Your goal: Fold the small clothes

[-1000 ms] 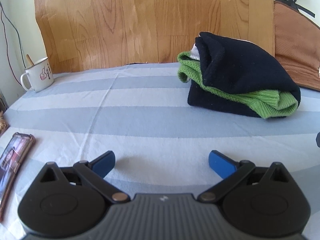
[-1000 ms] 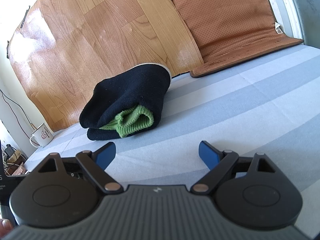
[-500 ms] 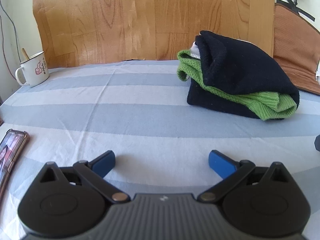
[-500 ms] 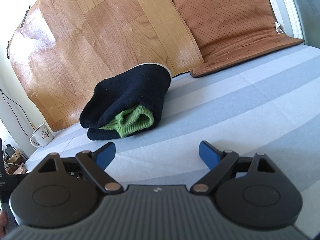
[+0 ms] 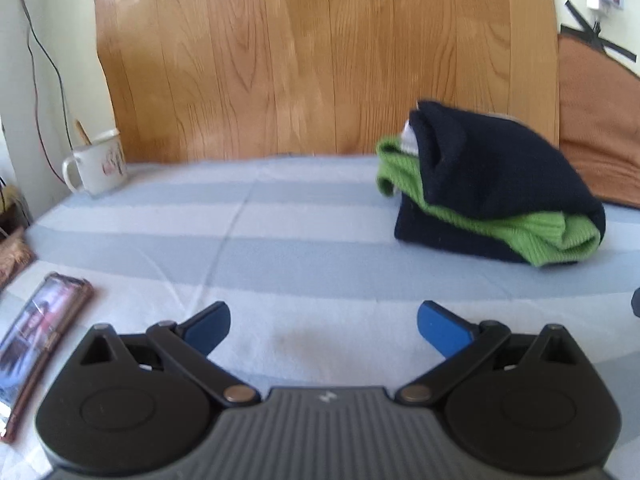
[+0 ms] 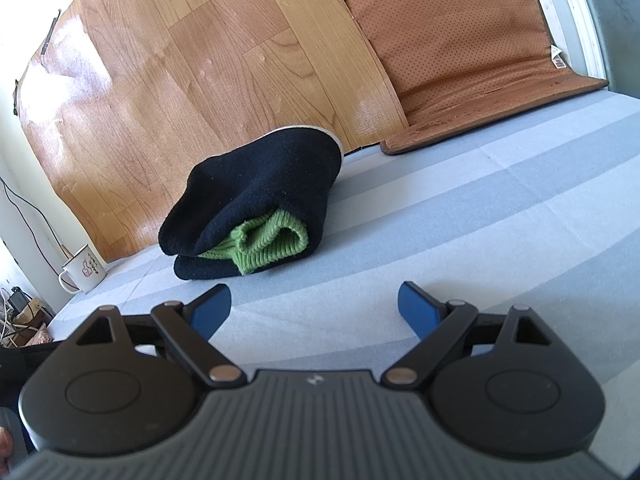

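My left gripper and right gripper both stand with fingers wide, nothing between them, above the striped bedsheet. Over the last second only my left view has swung slightly; the phone and the enamel mug sit differently in frame. Beyond, the folded dark-and-green garment bundle lies unchanged and untouched. Judgement: this fold looks complete.

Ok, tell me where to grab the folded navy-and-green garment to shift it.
Grip the folded garment across its stacked open end, where the green ribbed cuff sticks out facing the right gripper. Probably come in low from that near side, pinching all layers so the fold holds.
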`<state>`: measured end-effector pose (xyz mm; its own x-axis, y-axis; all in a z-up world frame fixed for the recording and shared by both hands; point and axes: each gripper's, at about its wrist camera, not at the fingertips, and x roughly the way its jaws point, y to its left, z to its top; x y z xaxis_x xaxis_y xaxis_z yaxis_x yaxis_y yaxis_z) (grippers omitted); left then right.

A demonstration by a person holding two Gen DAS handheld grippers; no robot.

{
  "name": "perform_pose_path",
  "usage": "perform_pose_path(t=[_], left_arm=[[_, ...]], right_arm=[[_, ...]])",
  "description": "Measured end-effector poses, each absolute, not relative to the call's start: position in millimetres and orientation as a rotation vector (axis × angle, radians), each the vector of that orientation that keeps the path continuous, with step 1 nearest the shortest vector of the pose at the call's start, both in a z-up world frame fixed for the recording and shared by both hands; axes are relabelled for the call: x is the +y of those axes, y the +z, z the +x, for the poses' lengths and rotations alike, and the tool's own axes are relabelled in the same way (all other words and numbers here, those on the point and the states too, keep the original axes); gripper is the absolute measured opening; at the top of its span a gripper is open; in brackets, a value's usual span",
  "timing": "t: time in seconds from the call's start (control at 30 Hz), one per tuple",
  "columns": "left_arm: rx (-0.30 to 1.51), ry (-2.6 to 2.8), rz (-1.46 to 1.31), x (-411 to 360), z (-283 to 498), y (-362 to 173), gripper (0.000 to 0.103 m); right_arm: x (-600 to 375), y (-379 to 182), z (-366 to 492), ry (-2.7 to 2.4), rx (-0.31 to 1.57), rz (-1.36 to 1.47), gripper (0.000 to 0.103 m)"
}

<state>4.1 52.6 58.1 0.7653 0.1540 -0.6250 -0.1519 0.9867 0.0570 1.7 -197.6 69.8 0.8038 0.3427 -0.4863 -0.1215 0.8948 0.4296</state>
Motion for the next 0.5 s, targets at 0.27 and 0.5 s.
perform_pose_path(t=[0.27, 0.5], left_arm=[[0.661, 0.186, 0.011, 53.1, 3.8, 59.6, 0.103], [0.69, 0.17, 0.002, 55.3, 6.1, 57.5, 0.103]], right_arm=[[-197.4, 69.8, 1.6, 0.256, 0.588, 0.395, 0.092], [-197.5, 69.9, 1.5, 0.256, 0.588, 0.394, 0.092]])
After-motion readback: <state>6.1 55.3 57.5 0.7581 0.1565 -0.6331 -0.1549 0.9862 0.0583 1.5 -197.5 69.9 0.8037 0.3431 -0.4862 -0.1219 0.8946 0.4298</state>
